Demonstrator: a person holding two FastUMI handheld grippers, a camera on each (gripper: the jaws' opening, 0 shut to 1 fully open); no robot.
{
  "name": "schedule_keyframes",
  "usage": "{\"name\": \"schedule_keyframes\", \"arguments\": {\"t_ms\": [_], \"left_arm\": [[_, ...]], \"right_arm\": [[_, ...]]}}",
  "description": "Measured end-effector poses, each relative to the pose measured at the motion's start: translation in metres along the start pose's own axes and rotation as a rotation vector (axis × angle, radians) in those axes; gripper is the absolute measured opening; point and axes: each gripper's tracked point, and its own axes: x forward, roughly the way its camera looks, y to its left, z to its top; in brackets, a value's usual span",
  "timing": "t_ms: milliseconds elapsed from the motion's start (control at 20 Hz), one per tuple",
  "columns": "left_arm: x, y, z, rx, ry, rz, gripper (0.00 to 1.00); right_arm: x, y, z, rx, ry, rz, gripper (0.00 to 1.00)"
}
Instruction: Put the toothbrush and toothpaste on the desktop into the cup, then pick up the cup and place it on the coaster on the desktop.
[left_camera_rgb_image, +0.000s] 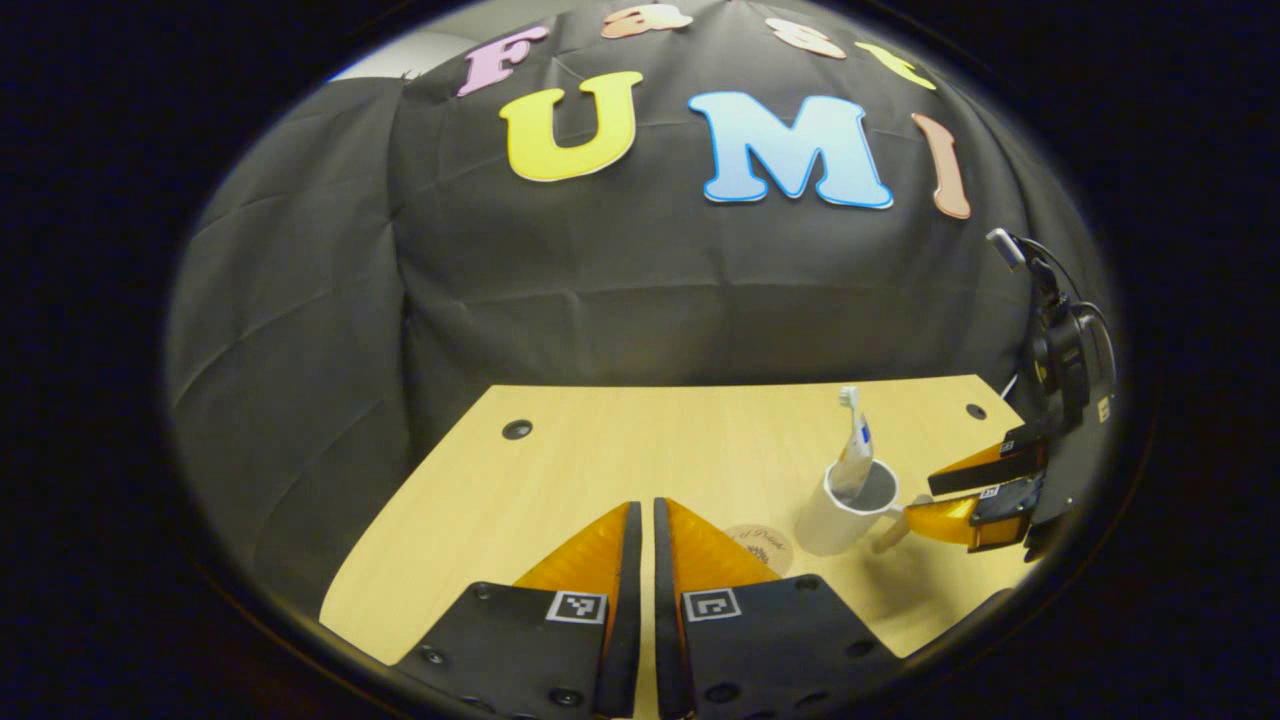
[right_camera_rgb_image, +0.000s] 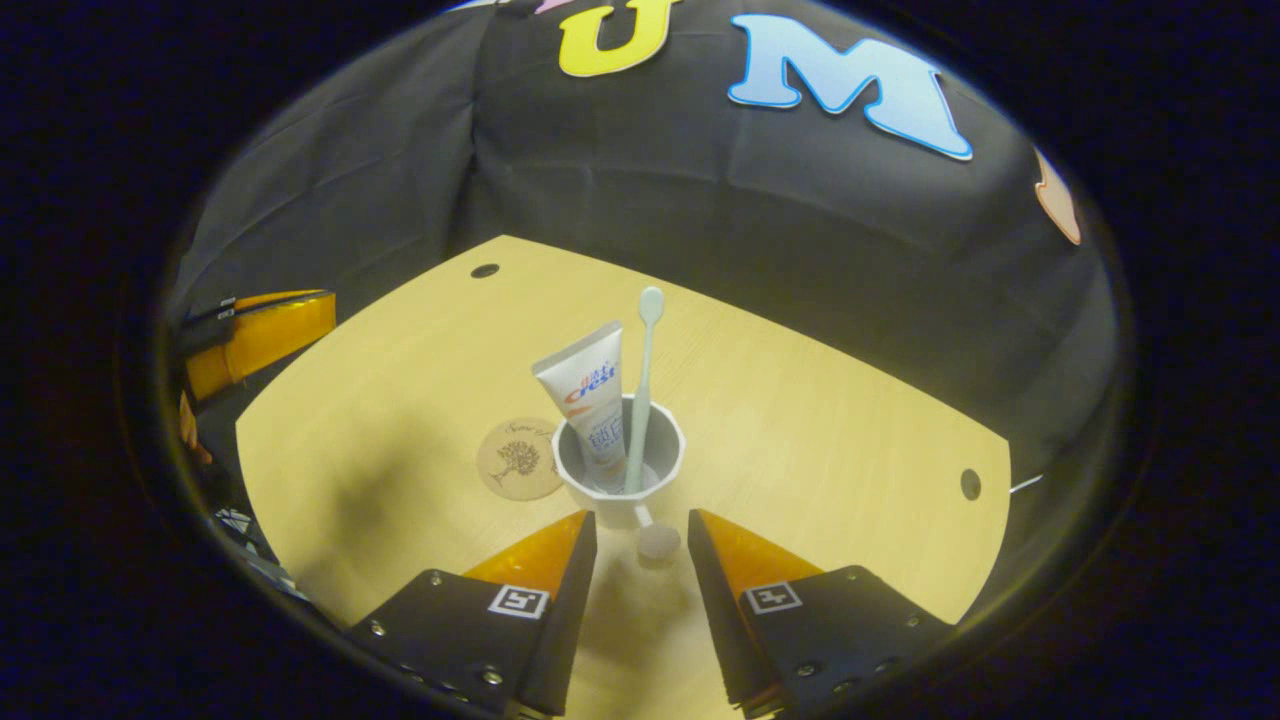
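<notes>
1. Cup (right_camera_rgb_image: 620, 455) upright on desktop (right_camera_rgb_image: 800, 400), just beside coaster (right_camera_rgb_image: 518, 458); toothbrush (right_camera_rgb_image: 643, 380) and toothpaste (right_camera_rgb_image: 590, 400) inside.
2. Right gripper (right_camera_rgb_image: 640, 530) spread, straddling handle (right_camera_rgb_image: 655, 540), nothing clamped; left gripper (left_camera_rgb_image: 645, 515) closed, empty.
3. Risk: off-centre clamp on handle tilts cup, spilling top-heavy contents.

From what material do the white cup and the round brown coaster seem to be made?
The white faceted cup looks like ceramic or hard plastic: it has a smooth, slightly shiny rim and a knobbed handle. The round brown coaster looks like cork or thin wood: it is matt and flat, with a dark printed tree.
</notes>
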Motion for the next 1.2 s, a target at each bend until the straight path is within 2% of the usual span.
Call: {"name": "schedule_keyframes", "arguments": {"t_ms": [400, 450, 700, 750, 950, 1000, 1050, 1200], "left_arm": [[0.002, 0.025, -0.013, -0.024, 0.031, 0.045, 0.14], [0.003, 0.027, -0.014, -0.026, 0.033, 0.048, 0.14], [0.005, 0.032, -0.020, -0.038, 0.047, 0.061, 0.14], [0.006, 0.032, -0.021, -0.040, 0.049, 0.062, 0.14], [0.005, 0.032, -0.024, -0.050, 0.056, 0.068, 0.14], [0.005, 0.033, -0.024, -0.053, 0.059, 0.068, 0.14], [0.005, 0.034, -0.025, -0.055, 0.061, 0.070, 0.14], [0.007, 0.034, -0.027, -0.066, 0.068, 0.076, 0.14]], "right_arm": [[0.021, -0.001, -0.010, -0.006, 0.087, 0.029, 0.56], [0.023, 0.000, -0.011, -0.007, 0.094, 0.032, 0.60], [0.033, 0.003, -0.016, -0.018, 0.130, 0.047, 0.60], [0.035, 0.004, -0.016, -0.019, 0.135, 0.052, 0.53], [0.038, 0.003, -0.021, -0.015, 0.154, 0.060, 0.48], [0.037, -0.002, -0.022, -0.025, 0.155, 0.039, 0.48], [0.036, -0.003, -0.021, -0.021, 0.155, 0.045, 0.27], [0.033, -0.001, -0.021, -0.011, 0.162, 0.065, 0.27]]}}
